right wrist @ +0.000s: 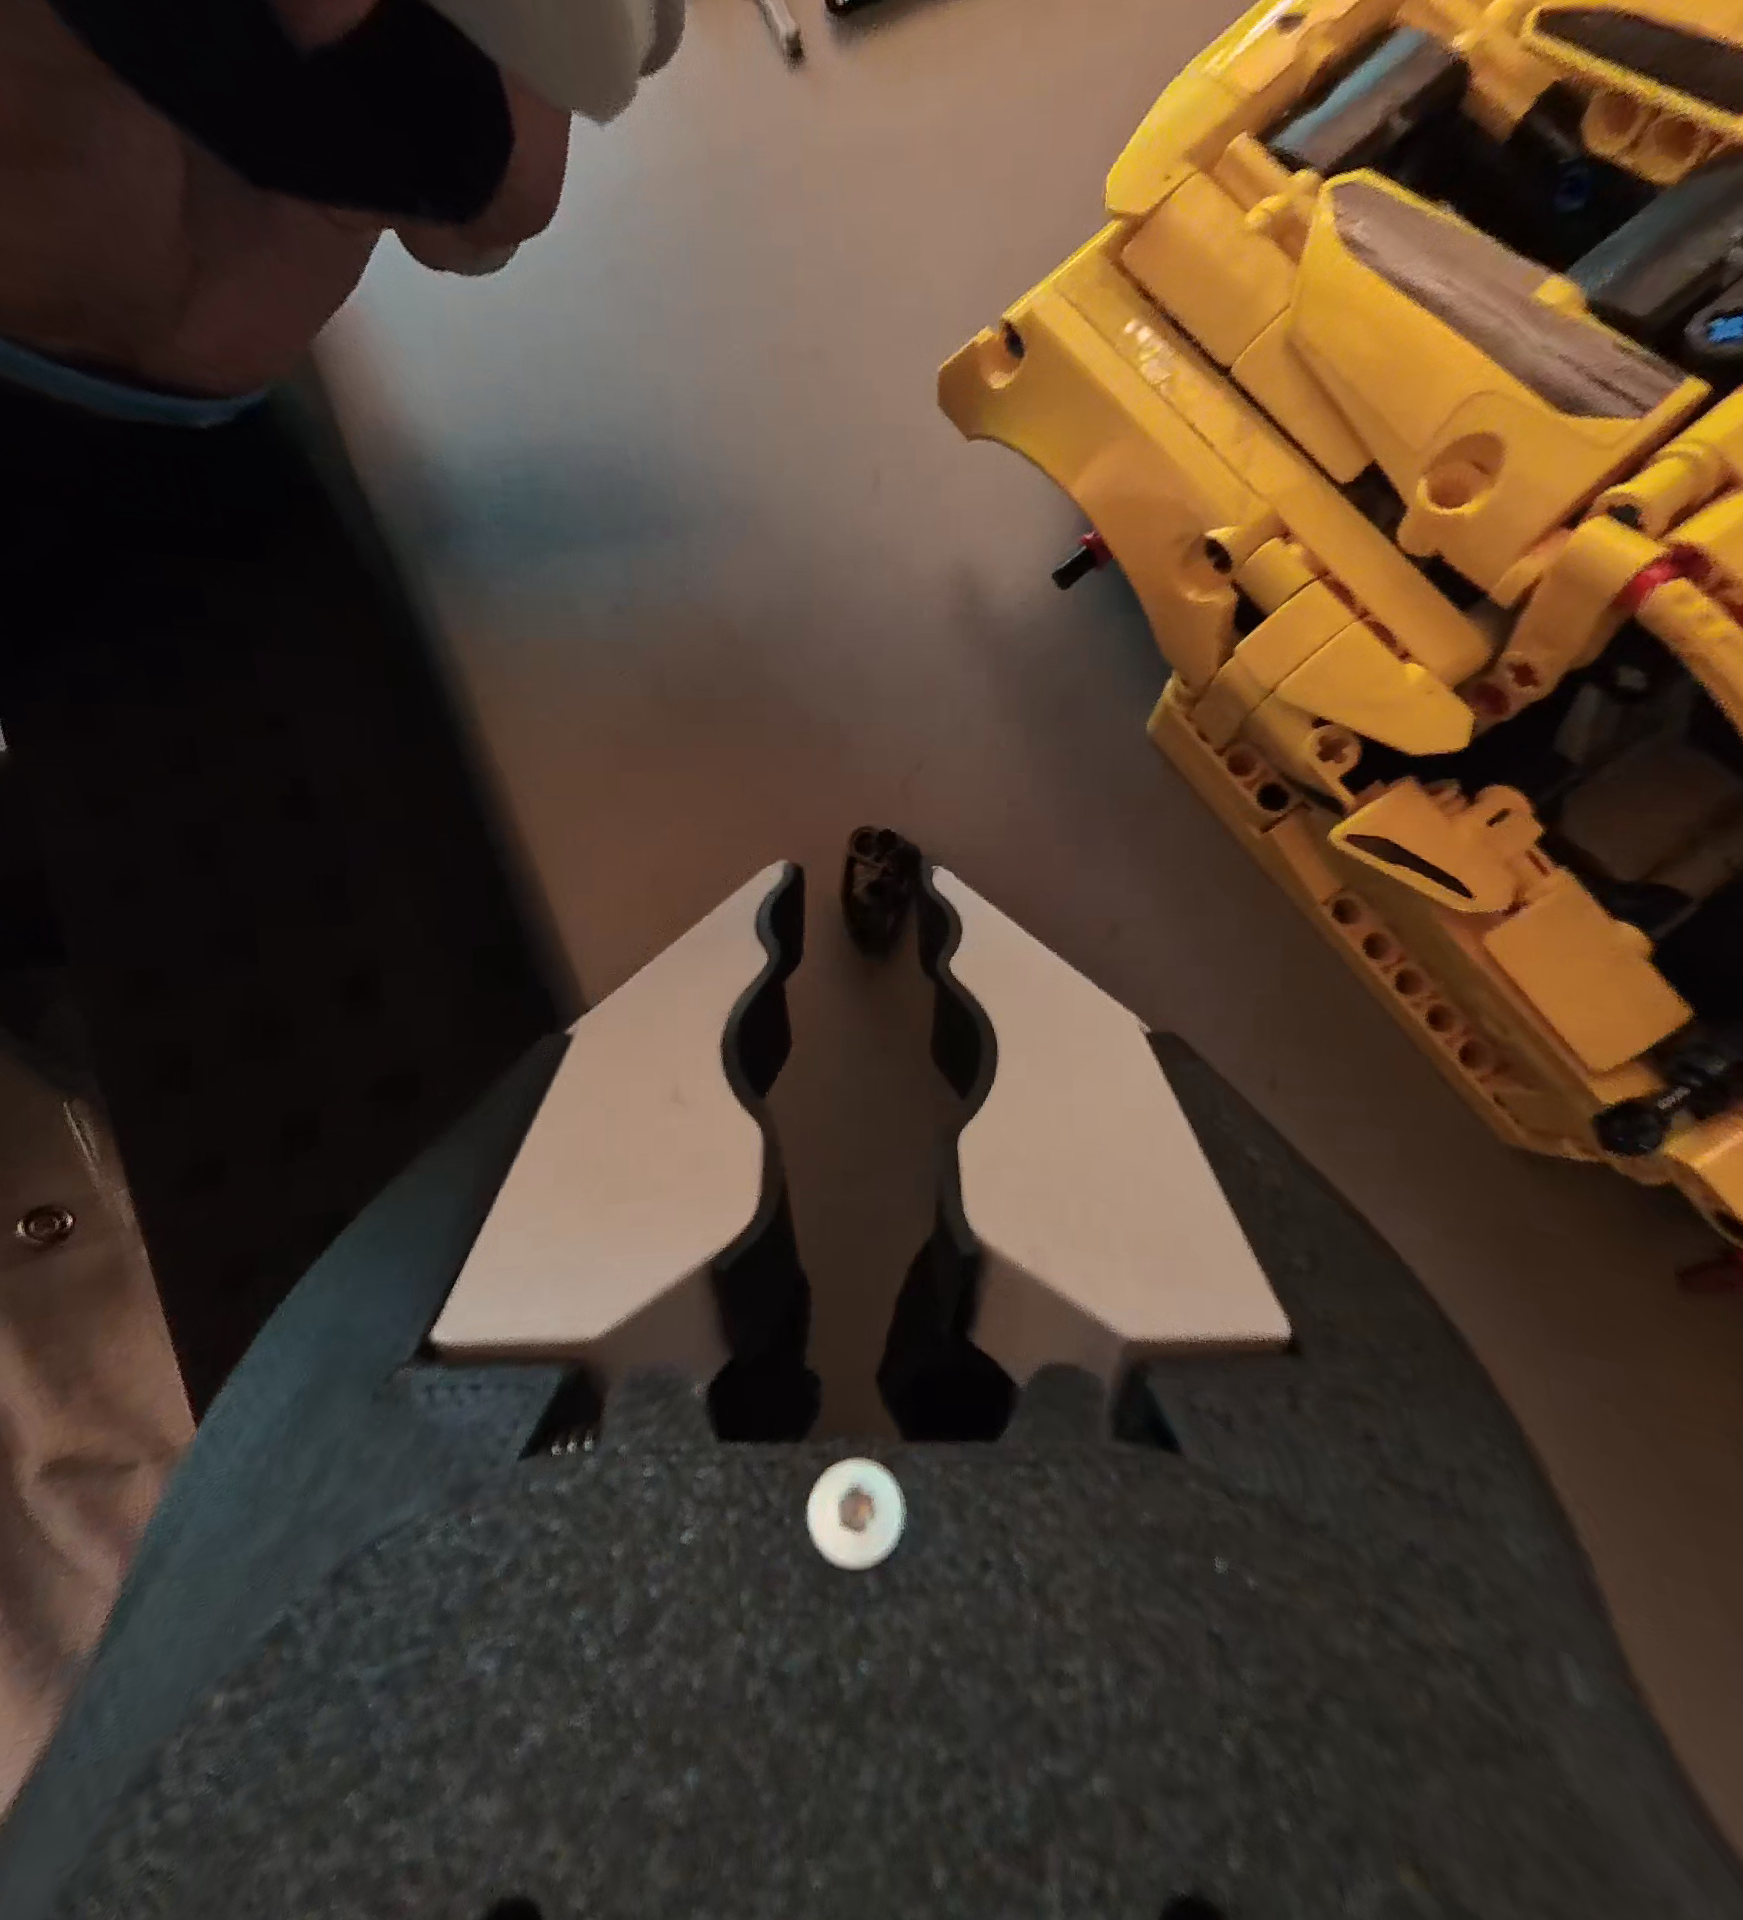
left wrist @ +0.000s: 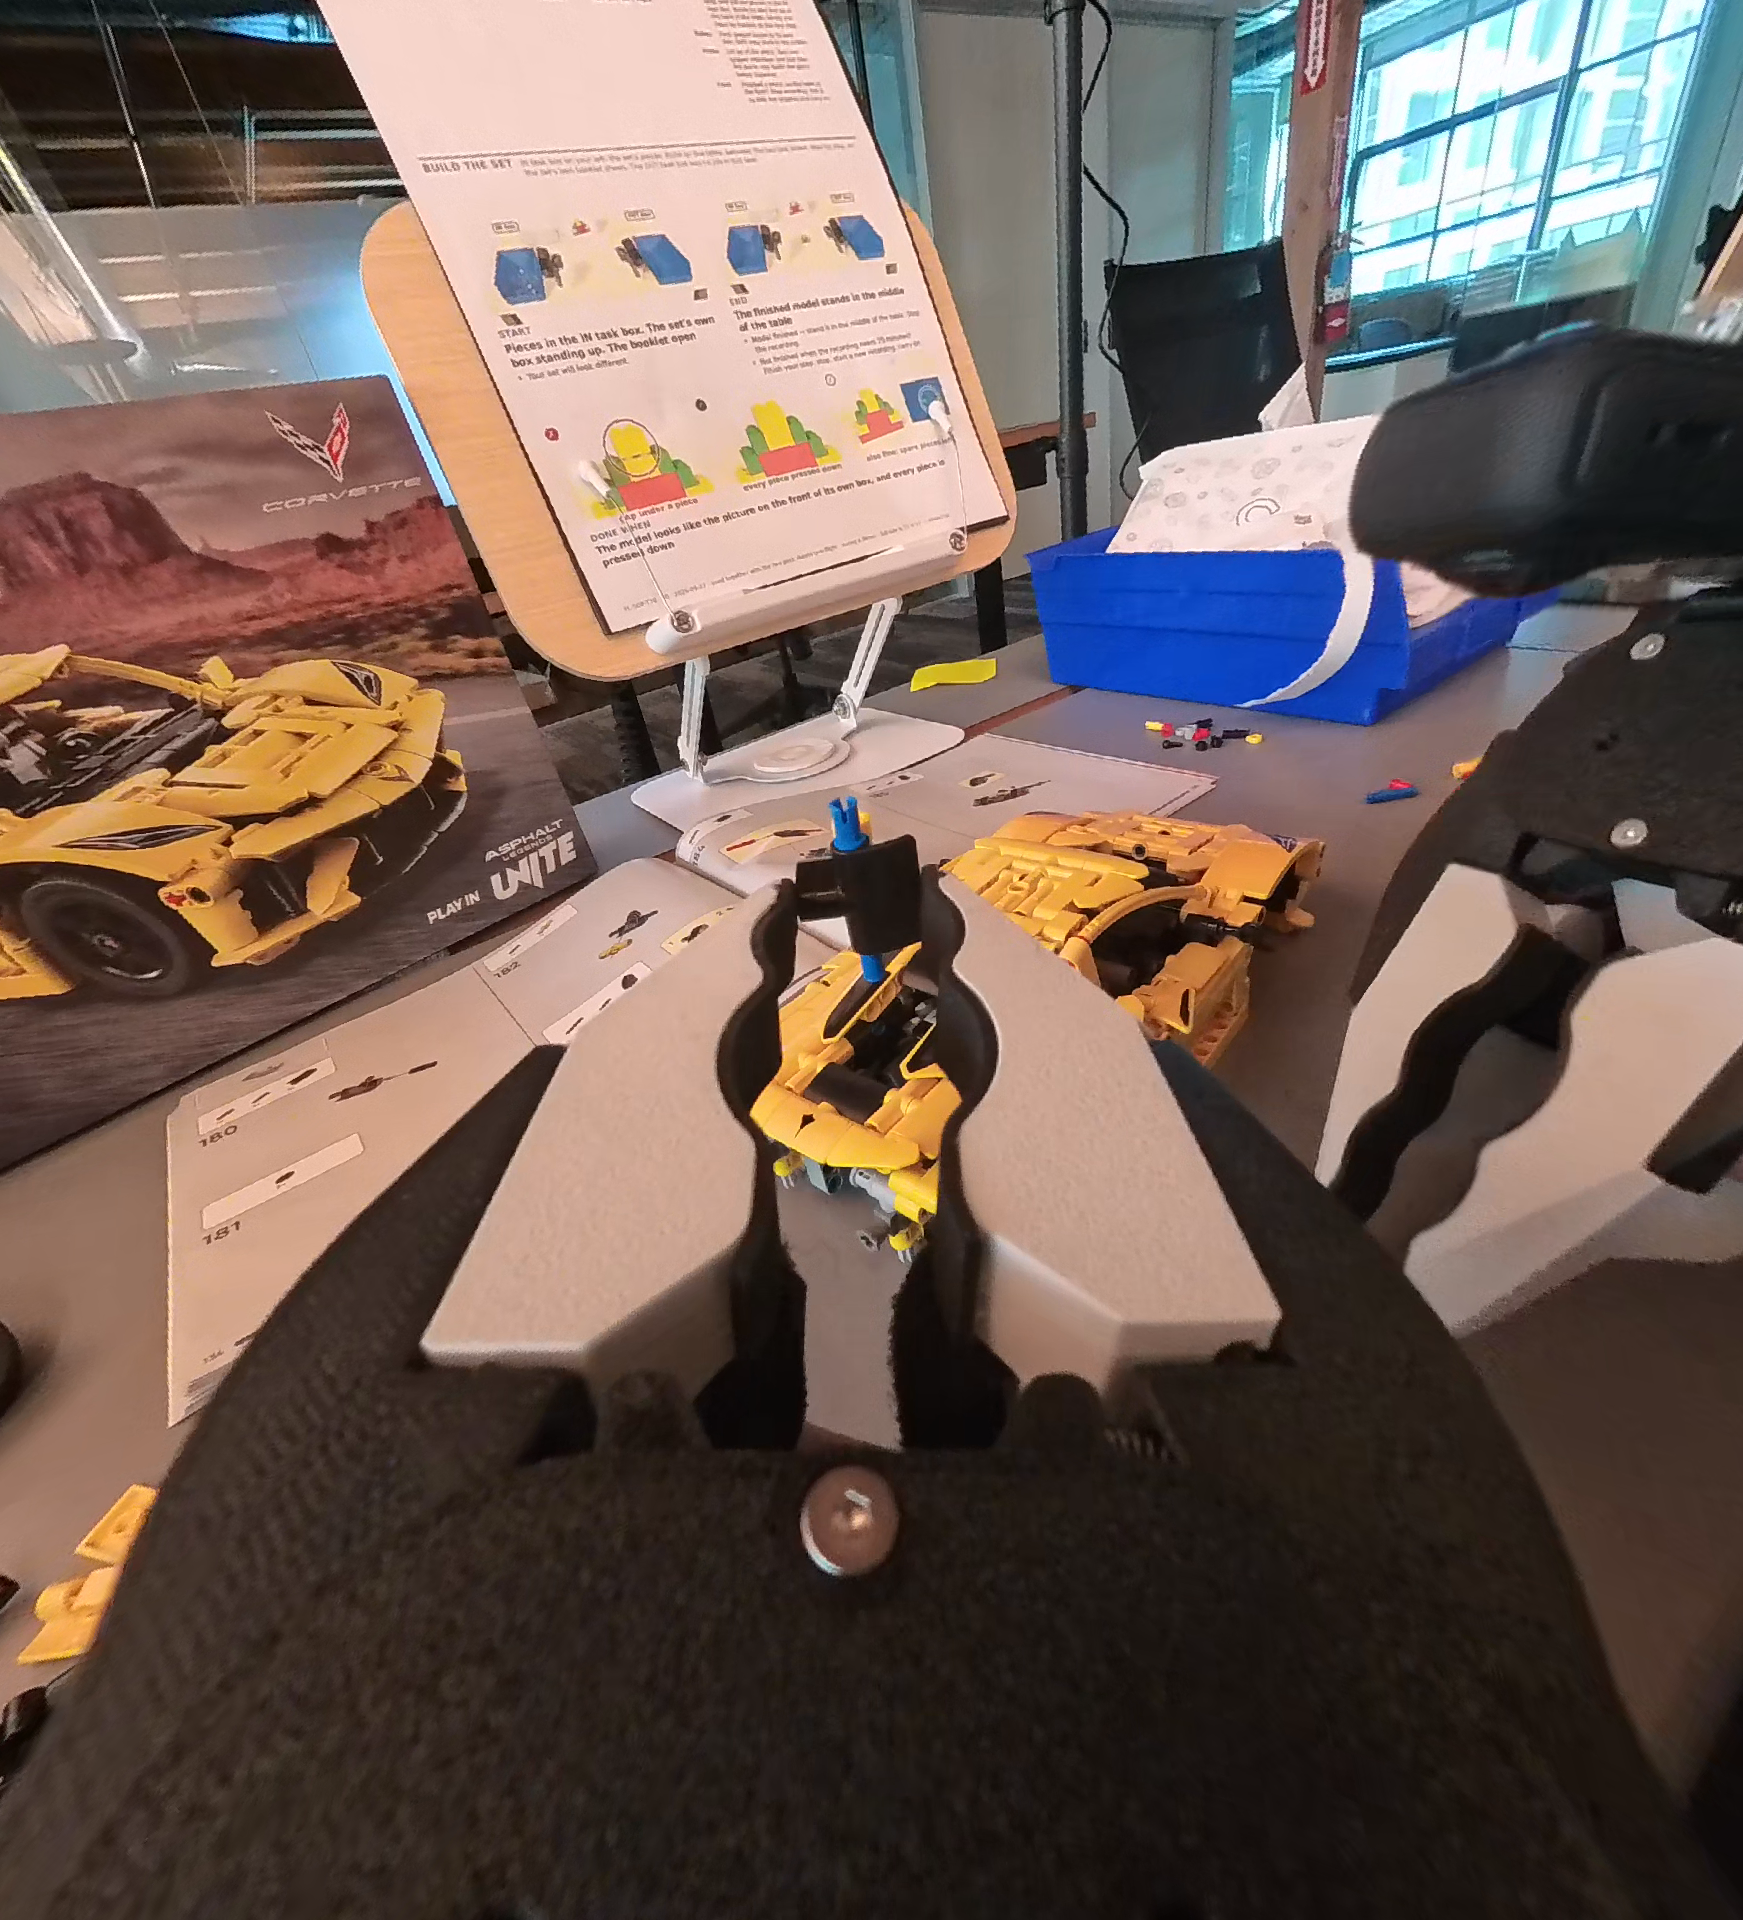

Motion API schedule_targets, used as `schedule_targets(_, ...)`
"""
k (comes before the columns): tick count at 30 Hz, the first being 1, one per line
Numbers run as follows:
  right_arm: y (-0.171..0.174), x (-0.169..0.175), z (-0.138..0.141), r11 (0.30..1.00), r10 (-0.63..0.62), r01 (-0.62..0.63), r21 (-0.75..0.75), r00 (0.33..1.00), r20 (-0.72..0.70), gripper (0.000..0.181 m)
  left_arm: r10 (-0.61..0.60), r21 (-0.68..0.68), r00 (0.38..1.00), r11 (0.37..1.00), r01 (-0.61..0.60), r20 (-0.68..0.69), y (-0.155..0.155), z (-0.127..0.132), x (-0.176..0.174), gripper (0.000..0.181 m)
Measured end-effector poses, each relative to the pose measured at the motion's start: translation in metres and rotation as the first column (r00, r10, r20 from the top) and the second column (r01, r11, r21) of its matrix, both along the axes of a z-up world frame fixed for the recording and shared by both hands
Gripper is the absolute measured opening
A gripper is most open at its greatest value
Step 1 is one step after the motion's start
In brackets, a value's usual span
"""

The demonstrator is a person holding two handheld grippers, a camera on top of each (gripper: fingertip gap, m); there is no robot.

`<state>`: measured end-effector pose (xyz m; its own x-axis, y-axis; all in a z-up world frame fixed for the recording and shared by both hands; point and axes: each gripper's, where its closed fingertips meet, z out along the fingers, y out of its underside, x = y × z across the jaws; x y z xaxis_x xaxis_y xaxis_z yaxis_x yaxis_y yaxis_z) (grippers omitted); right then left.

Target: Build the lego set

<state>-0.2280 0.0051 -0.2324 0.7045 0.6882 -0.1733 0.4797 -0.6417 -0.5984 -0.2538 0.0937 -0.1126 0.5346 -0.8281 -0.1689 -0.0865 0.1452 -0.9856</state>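
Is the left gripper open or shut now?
Shut: the left gripper clamps a small black piece with a blue pin between its fingertips, held above the instruction booklet.

- My left gripper (left wrist: 856, 883): rough matt black body, smooth grey finger shells, shiny metal screw (left wrist: 846, 1525).
- My right gripper (right wrist: 867, 883): same grainy black plastic, smooth grey fingers.
- Yellow car body (right wrist: 1449, 499): glossy hard plastic.
- Blue pin (left wrist: 849, 821): smooth plastic.
- Table (right wrist: 721, 582): smooth matt grey.
- Stand board (left wrist: 451, 436): wood-look, holding a paper sheet (left wrist: 680, 312).
- Bin (left wrist: 1220, 634): glossy blue plastic.
- Box (left wrist: 171, 727): printed card, slight sheen.
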Motion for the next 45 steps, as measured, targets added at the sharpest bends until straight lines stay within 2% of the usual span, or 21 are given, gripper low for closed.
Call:
schedule_targets(3, 0.005, 0.003, 0.004, 1.000, -0.017, 0.017, 0.019, 1.000, 0.016, 0.017, -0.002, 0.000, 1.000, 1.000, 0.002, -0.003, 0.000, 0.000, 0.000, 0.024)
schedule_targets(9, 0.006, 0.003, -0.008, 1.000, -0.005, 0.005, -0.001, 0.994, 0.111, 0.012, -0.003, -0.002, 1.000, 1.000, 0.003, -0.001, -0.001, 0.000, 0.000, 0.024)
schedule_targets(14, 0.008, 0.004, -0.004, 1.000, 0.009, -0.010, 0.013, 0.994, 0.108, 0.008, -0.010, -0.001, 1.000, 1.000, 0.010, -0.002, -0.002, 0.000, 0.001, 0.023)
schedule_targets(18, 0.019, -0.006, 0.047, 0.985, 0.022, -0.003, 0.174, 0.995, -0.102, 0.007, -0.017, 0.015, 1.000, 1.000, 0.017, -0.008, -0.004, 0.000, 0.002, 0.024)
schedule_targets(22, 0.034, -0.003, 0.107, 0.927, 0.018, 0.077, 0.368, 0.969, -0.248, 0.006, -0.038, 0.077, 0.999, 0.996, 0.039, -0.016, -0.011, 0.004, 0.005, 0.023)
schedule_targets(25, 0.040, 0.000, 0.145, 0.865, 0.046, 0.128, 0.486, 0.943, -0.329, 0.006, -0.066, 0.147, 0.997, 0.987, 0.070, -0.032, -0.020, 0.008, 0.010, 0.024)
schedule_targets(28, 0.040, 0.001, 0.173, 0.750, 0.108, 0.151, 0.645, 0.933, -0.344, 0.006, -0.130, 0.145, 0.992, 0.981, 0.128, 0.002, -0.031, 0.013, 0.013, 0.023)
schedule_targets(30, 0.044, 0.002, 0.175, 0.686, 0.121, 0.138, 0.714, 0.947, -0.298, 0.006, -0.194, 0.086, 0.979, 0.978, 0.189, 0.059, -0.037, 0.016, 0.013, 0.023)
schedule_targets(35, 0.047, -0.008, 0.170, 0.668, 0.142, 0.093, 0.738, 0.958, -0.250, 0.006, -0.342, -0.103, 0.921, 0.926, 0.364, 0.186, -0.049, 0.018, 0.015, 0.023)
schedule_targets(41, 0.047, -0.013, 0.161, 0.683, 0.131, 0.059, 0.728, 0.971, -0.202, 0.006, -0.346, -0.151, 0.914, 0.912, 0.380, 0.213, -0.047, 0.017, 0.014, 0.023)
schedule_targets(45, 0.047, -0.011, 0.161, 0.657, 0.115, 0.053, 0.752, 0.979, -0.170, 0.006, -0.313, -0.175, 0.926, 0.920, 0.351, 0.210, -0.040, 0.013, 0.013, 0.023)
